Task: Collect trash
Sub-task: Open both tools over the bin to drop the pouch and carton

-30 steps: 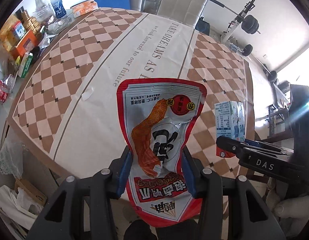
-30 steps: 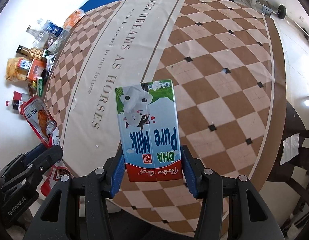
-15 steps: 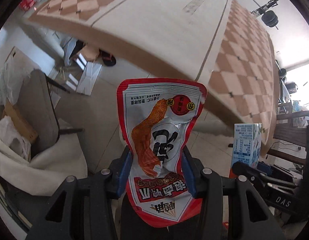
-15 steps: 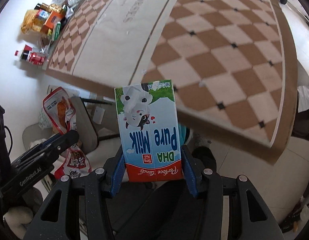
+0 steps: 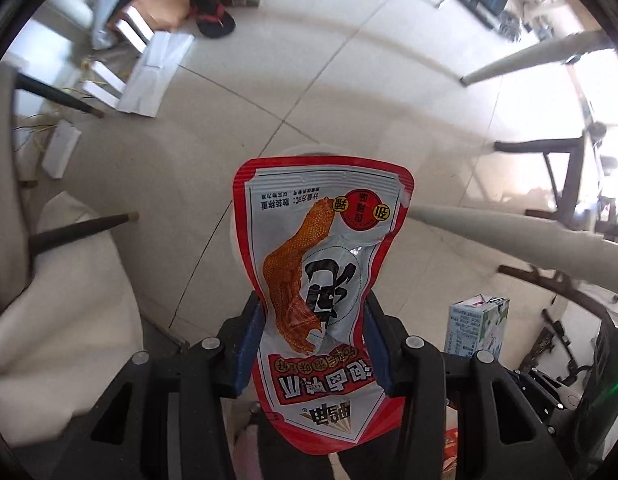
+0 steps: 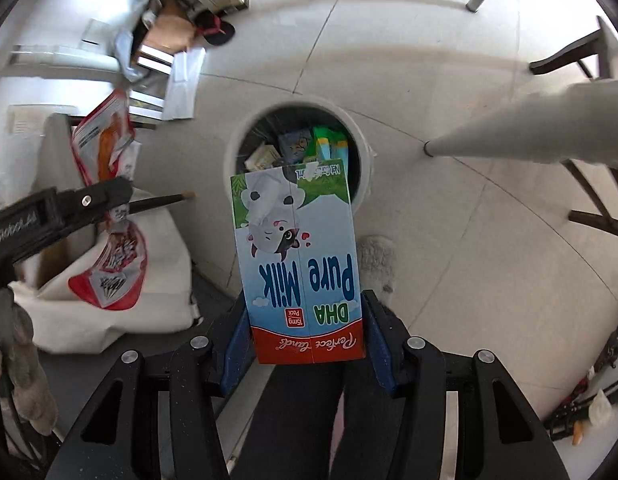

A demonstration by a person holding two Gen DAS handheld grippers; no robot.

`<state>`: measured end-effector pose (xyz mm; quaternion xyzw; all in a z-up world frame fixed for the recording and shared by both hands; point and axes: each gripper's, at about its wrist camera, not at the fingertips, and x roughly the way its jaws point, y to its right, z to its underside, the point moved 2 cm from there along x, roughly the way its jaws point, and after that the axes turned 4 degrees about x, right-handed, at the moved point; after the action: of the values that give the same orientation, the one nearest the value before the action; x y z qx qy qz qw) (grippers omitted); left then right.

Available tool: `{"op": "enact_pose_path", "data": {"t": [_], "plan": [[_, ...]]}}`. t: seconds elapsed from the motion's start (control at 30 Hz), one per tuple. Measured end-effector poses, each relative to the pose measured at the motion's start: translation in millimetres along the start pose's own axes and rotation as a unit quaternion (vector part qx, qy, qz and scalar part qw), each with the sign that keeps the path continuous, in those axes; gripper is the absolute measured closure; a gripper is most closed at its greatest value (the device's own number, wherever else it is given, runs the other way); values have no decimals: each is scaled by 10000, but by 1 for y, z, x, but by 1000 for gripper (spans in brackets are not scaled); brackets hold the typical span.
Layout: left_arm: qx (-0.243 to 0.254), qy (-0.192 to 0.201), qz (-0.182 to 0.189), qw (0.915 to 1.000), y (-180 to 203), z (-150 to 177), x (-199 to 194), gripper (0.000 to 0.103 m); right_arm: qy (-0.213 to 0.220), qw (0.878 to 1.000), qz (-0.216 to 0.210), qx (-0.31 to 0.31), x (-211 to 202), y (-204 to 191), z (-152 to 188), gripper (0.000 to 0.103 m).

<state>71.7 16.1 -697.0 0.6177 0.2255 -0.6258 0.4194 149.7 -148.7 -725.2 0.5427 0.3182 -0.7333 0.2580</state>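
Now the left gripper (image 5: 313,344) pinches a red and silver snack pouch (image 5: 321,284) between its blue pads, the pouch standing up out of the jaws with its print upside down. Past the pouch's top edge a pale curved rim just shows over the tiled floor (image 5: 213,148). Off to that gripper's right, lower down, stands the milk carton (image 5: 477,330) held by the other tool.

Likewise the right gripper (image 6: 307,332) is clamped on the milk carton (image 6: 299,260), its "DHA Pure Milk" lettering inverted, the red base sitting between the pads. Straight ahead of it, partly hidden behind the carton's top, is a round white trash bin (image 6: 367,176) on the floor, with cartons and wrappers already inside. To this gripper's left the left gripper's black finger (image 6: 89,200) reaches in, the snack pouch (image 6: 109,152) hanging in it in front of a white bag (image 6: 157,280). A pale table leg (image 6: 521,132) slants in from the right.
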Motion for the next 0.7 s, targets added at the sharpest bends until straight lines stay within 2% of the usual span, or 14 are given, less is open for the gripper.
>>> {"op": "enact_pose_path", "data": {"t": [0.13,0.23,0.33,0.4,0.47,0.5,0.53,0.6,0.7], "plan": [[71,-314,126,9994,-10,-18,58,52,-113,9999,-33,-18,61,7,-28,49],[37,-549,72,9985,-14,-24,86,46,-167,9998,-115,8,92,10,-49,49],[-65,-523,68,9986,-20,-24,92,29,-170,9996,-203,68,115,4,-70,48],[-166,-470,-26,9988,-25,-20,91,11,-286,9990,-314,132,125,4,-79,47],[-244,-455,-84,9986,-29,-17,87,6,-304,9988,-366,125,131,7,-84,33],[-261,-439,-165,9986,-31,-14,84,3,-276,9989,-353,98,132,7,-86,18],[-264,-394,-259,9985,-33,-11,78,3,-248,9990,-365,75,132,7,-87,11],[-262,-302,-414,9983,-33,-10,73,3,-210,9992,-320,58,127,7,-88,10],[-230,-135,-642,9976,-32,2,50,3,-124,9998,-157,60,110,9,-83,2]]}}
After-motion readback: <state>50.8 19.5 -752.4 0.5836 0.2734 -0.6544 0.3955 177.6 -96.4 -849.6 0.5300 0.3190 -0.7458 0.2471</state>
